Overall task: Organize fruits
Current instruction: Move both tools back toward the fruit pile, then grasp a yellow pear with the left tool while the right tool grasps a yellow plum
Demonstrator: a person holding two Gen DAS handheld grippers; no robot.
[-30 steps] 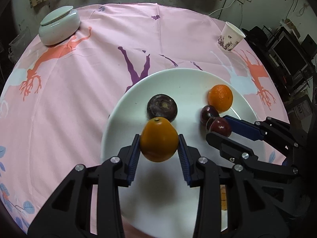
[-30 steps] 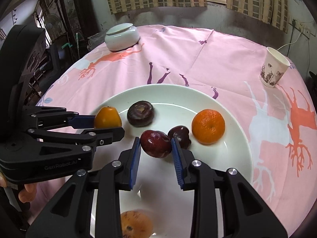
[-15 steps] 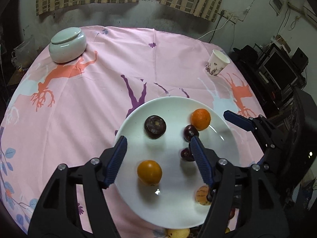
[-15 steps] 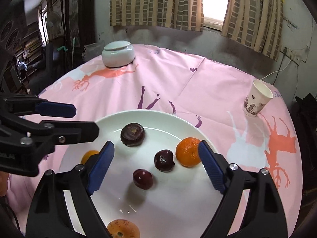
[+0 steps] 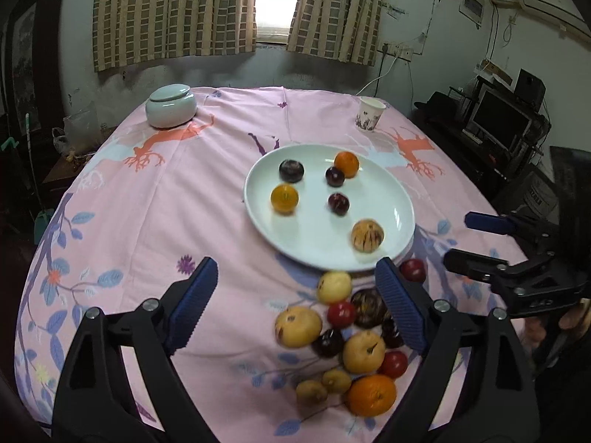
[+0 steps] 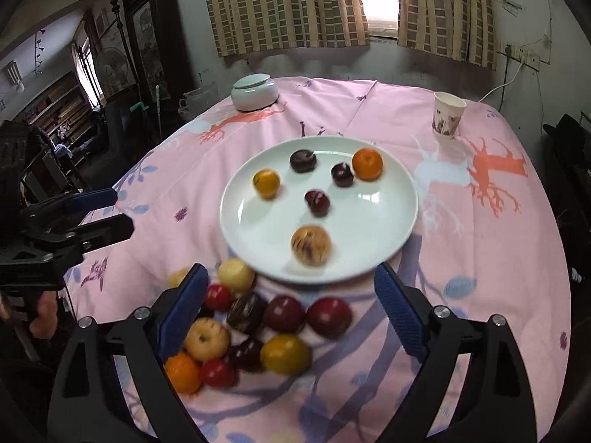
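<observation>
1. Fruit drop is done on both sides: your left gripper (image 5: 295,304) had a round yellow-orange fruit (image 5: 284,197) clamped a second ago and your right gripper (image 6: 290,310) a small dark red plum (image 6: 317,202); both fruits now sit loose on the wide white ceramic plate (image 5: 388,199).
2. Left gripper: jaws have just been opening and stand wide, nothing between the pads, pulled back from over the plate to above the loose pile.
3. Right gripper: same, jaws have just been opening, released and empty, also backed off toward the near edge.
4. Meaning for the task: two more pieces sorted, six on the plate now, and you look set up for the next pick from the heap.
5. Plate contents, left to right in the left wrist view: yellow-orange fruit, dark purple round fruit (image 5: 291,170) behind it, two dark red plums mid-plate, bright orange tangerine (image 5: 346,164) at the back, pale speckled tan fruit (image 5: 367,235) near the front rim. All apart except the rear plum, which is just beside the tangerine.
6. Unsorted pile (image 5: 347,336) lies on the pink printed tablecloth (image 5: 166,203) just in front of the plate: pale yellow, red, dark purple and one orange fruit, many touching.
7. Far side: pale green lidded ceramic jar (image 5: 170,106) back left, white paper cup (image 5: 370,113) back right, both well apart from the plate.
</observation>
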